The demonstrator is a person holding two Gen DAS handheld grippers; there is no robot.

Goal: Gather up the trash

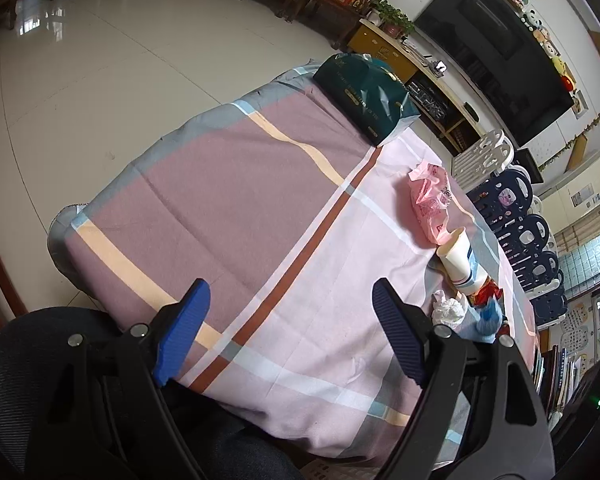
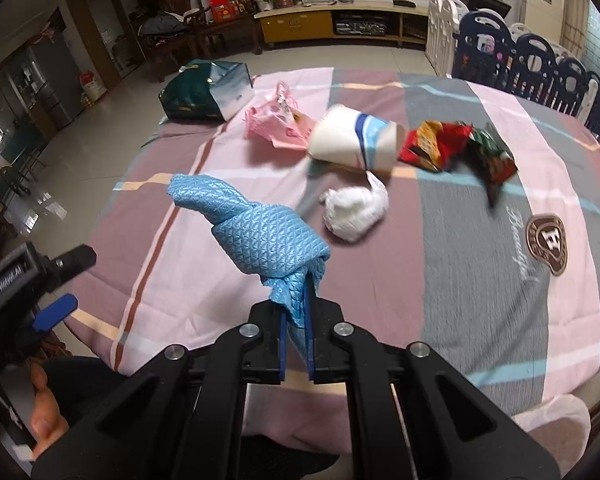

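Note:
My right gripper (image 2: pixel 296 304) is shut on a crumpled blue quilted wrapper (image 2: pixel 260 232), held above the checked tablecloth (image 2: pixel 480 248). On the cloth beyond it lie a white tissue wad (image 2: pixel 356 208), a tipped paper cup (image 2: pixel 356 142), a pink plastic bag (image 2: pixel 278 122) and a red snack wrapper (image 2: pixel 456 148). A dark green paper bag (image 2: pixel 204 92) lies on its side at the far left corner. My left gripper (image 1: pixel 288 328) hangs open over the near part of the tablecloth (image 1: pixel 228 200), nothing between its fingers. Its view shows the cup (image 1: pixel 460 258), pink bag (image 1: pixel 432 200), tissue (image 1: pixel 448 310), blue wrapper (image 1: pixel 488 320) and green bag (image 1: pixel 364 92).
A child's play fence (image 2: pixel 540 60) runs along the table's right side. A low TV cabinet (image 2: pixel 340 24) stands at the far wall, wooden chairs (image 2: pixel 188 12) to its left. A black mesh chair back (image 1: pixel 28 380) is at the near left. A hand (image 2: pixel 40 412) holds the left gripper's handle.

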